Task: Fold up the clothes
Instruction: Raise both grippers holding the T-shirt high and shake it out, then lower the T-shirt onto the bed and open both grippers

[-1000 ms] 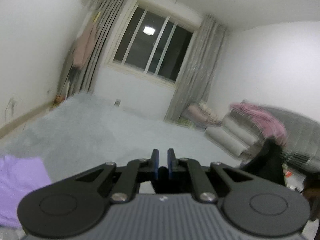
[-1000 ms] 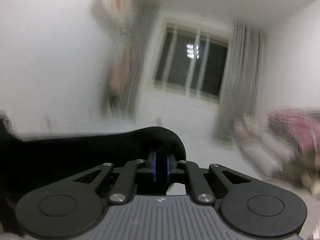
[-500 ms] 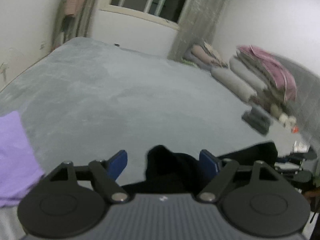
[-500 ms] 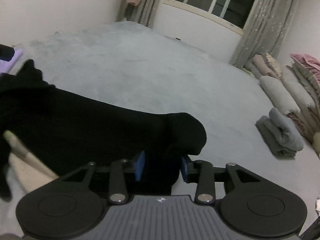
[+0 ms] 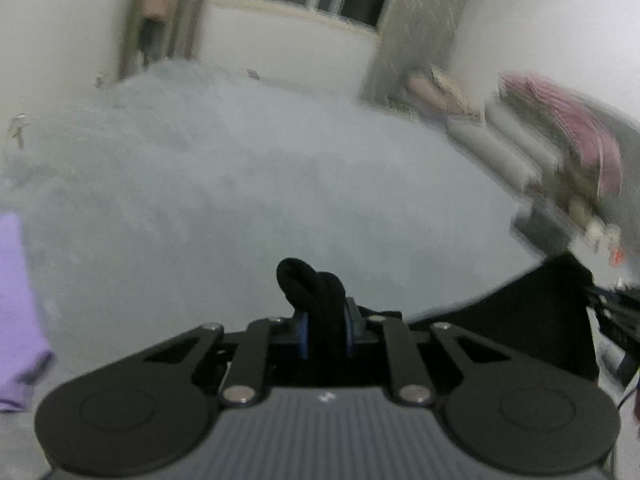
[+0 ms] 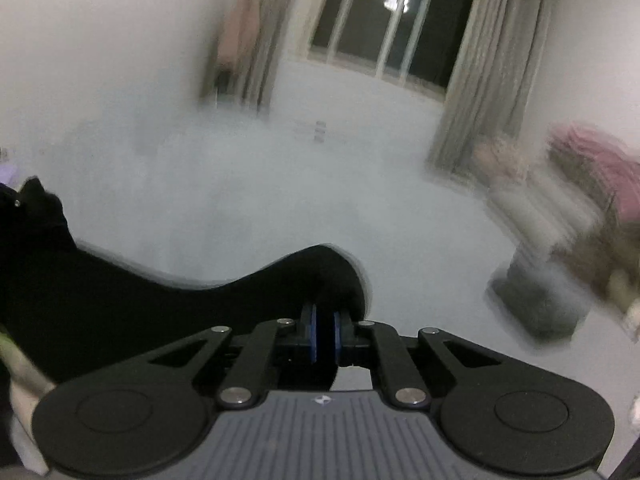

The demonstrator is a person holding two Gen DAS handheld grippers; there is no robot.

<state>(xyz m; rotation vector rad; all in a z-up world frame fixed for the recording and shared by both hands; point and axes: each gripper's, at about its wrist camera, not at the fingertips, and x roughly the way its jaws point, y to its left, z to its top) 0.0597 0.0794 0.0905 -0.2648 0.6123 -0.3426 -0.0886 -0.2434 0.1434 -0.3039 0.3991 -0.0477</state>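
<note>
Between both grippers, black garment (image 6: 120, 292), background blurred

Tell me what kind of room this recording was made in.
Most likely a bedroom at night: a wide grey bed surface, bolsters and a pink blanket stacked along the wall, and a curtained dark window.

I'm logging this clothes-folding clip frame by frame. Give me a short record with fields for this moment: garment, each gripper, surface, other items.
garment: black garment, stretched between both grippers
left gripper: jaws closing, bunched black cloth between the pads
right gripper: shut on the garment's edge
surface: grey bed cover
other items: purple cloth at the left edge; folded grey item on the right; pink bedding stacked at far right
image quality: motion-blurred
</note>
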